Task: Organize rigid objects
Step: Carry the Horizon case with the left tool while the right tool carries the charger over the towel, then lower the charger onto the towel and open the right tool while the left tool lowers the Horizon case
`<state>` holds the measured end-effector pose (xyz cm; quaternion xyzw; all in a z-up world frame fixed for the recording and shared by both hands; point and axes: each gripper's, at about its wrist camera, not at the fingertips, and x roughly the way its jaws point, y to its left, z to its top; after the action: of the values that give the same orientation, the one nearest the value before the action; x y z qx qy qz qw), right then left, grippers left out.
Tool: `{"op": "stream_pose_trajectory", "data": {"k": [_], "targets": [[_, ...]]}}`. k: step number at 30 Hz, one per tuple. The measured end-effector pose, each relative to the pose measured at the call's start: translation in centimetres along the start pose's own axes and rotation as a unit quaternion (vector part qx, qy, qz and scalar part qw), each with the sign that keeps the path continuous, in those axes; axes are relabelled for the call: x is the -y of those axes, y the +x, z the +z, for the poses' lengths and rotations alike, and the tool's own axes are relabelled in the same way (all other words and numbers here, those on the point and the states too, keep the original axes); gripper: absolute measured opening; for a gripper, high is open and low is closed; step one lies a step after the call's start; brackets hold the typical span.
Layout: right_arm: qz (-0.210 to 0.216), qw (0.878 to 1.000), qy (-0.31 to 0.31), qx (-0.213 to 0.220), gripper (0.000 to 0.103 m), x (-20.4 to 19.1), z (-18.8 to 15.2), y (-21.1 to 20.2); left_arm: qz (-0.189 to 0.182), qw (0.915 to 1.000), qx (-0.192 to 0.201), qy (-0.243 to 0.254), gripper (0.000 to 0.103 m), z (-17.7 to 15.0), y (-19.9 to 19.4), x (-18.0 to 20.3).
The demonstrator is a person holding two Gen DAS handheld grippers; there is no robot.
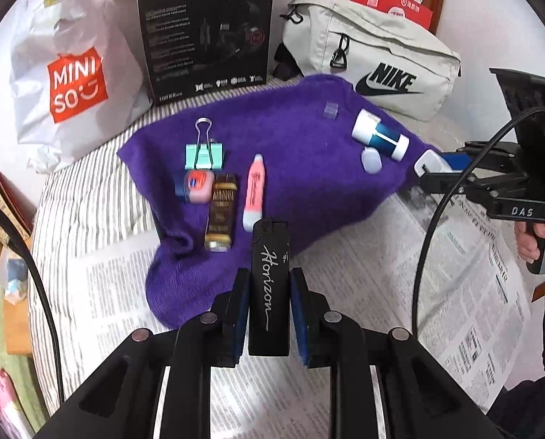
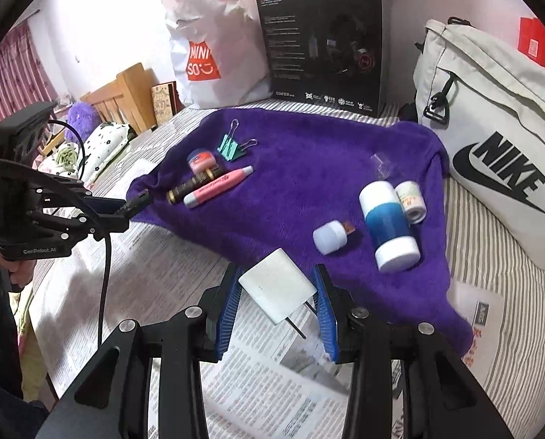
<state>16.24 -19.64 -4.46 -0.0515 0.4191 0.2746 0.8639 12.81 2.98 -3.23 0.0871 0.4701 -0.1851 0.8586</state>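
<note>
While it hangs over the newspaper (image 1: 400,256) on the striped bed (image 1: 89,197), the left claw (image 1: 269,285) is squeezed tight on a black lighter (image 1: 269,285). White curly writing on the lighter says "Horizon". The lighter stands up between the two blue pads, just at the near edge of the purple towel (image 1: 290,146).

The right claw (image 2: 278,292) is clamped on a white plug charger (image 2: 278,287). It sits tilted between the blue pads, and its two metal pins poke down toward the newspaper. The claw's black frame says "DAS" in the left view; the left one says "GenRobot.AI" in the right view.

On the towel lie a green binder clip (image 1: 203,153), a small pink tin (image 1: 197,186), a brown and gold tube (image 1: 221,216), a pink pen-shaped thing (image 1: 255,192), a blue and white bottle (image 1: 380,135) and a little white cap (image 1: 371,160).

Behind the towel, a white bag (image 1: 64,73) says "MINISO". A black box (image 1: 206,33) says "HECATE". A grey bag (image 1: 375,66) says "NIKE".
</note>
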Motion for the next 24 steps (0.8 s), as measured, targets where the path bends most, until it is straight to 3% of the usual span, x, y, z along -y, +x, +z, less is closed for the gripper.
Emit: {"op": "stream_pose_trajectory", "data": {"k": [11,24], "targets": [[-0.011,1.000,0.001,-0.003,0.039,1.7,4.0,3.0,-0.004,1.0000,-0.001,0.007,0.021,2.8,1.7,-1.0],[-0.031,0.998,0.000,-0.059,0.039,3.9,6.9,10.4,-0.002,0.9999,-0.012,-0.009,0.021,3.8,3.5,-3.8]]}}
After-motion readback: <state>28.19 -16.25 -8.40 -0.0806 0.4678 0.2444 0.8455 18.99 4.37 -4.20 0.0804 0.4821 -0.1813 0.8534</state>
